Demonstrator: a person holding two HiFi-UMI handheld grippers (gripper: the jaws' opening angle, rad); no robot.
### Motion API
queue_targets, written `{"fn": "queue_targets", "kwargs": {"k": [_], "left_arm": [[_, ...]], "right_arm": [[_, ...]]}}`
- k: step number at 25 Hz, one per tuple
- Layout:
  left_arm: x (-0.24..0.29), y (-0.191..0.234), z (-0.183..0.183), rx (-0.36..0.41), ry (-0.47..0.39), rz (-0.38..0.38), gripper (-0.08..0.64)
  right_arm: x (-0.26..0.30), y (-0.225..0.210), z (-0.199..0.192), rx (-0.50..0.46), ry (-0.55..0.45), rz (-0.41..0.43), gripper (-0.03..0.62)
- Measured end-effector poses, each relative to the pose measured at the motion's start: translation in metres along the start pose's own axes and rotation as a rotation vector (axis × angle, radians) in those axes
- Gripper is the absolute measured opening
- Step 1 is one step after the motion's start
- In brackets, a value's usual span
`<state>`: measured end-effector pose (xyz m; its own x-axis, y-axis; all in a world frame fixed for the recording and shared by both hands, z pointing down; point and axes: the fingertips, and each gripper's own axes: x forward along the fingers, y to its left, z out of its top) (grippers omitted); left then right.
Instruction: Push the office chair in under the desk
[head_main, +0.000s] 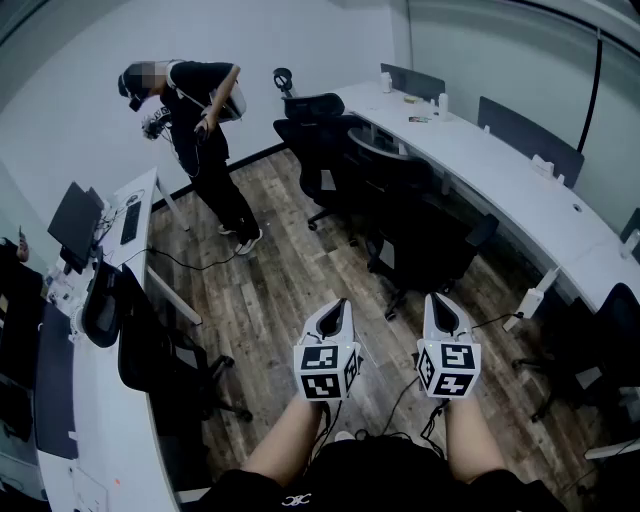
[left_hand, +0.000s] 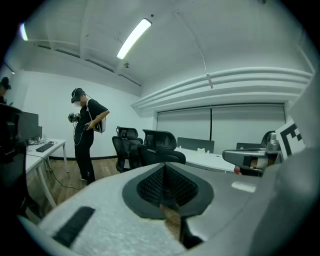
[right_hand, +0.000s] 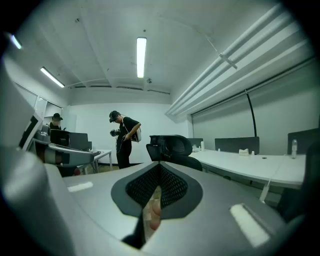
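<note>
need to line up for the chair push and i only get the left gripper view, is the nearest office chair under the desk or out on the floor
Observer: Out on the floor. The head view shows the nearest office chair standing beside the long white desk, not tucked under it.
Operator: is the right gripper holding anything
Observer: No. In its own view the right gripper has its jaws closed together with nothing in them.
Operator: am i touching the chair yet
Observer: No. The left gripper hangs beside the right one over the wood floor, with bare planks between both grippers and the chair.
</note>
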<state>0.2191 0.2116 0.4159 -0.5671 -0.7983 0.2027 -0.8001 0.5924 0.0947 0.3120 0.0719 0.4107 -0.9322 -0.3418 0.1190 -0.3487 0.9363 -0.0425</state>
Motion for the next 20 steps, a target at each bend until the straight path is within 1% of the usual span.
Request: {"fn": "queue_targets", "kwargs": {"k": [5, 9, 14, 20], "left_arm": [[0.003, 0.004, 0.000, 0.010, 0.004, -0.007, 0.008], [0.007, 0.018, 0.001, 0.010, 0.008, -0.010, 0.008], [0.011, 0.043, 0.002, 0.012, 0.002, -0.020, 0.008], [0.007, 0.086, -0.003, 0.009, -0.007, -0.035, 0.008]], "right_arm": [[0.006, 0.006, 0.000, 0.002, 0.003, 0.014, 0.005], [0.013, 0.018, 0.004, 0.001, -0.004, 0.030, 0.005], [0.029, 0.034, 0.000, 0.004, 0.002, 0.017, 0.005], [0.048, 0.071, -0.005, -0.014, 0.007, -0.005, 0.005]]}}
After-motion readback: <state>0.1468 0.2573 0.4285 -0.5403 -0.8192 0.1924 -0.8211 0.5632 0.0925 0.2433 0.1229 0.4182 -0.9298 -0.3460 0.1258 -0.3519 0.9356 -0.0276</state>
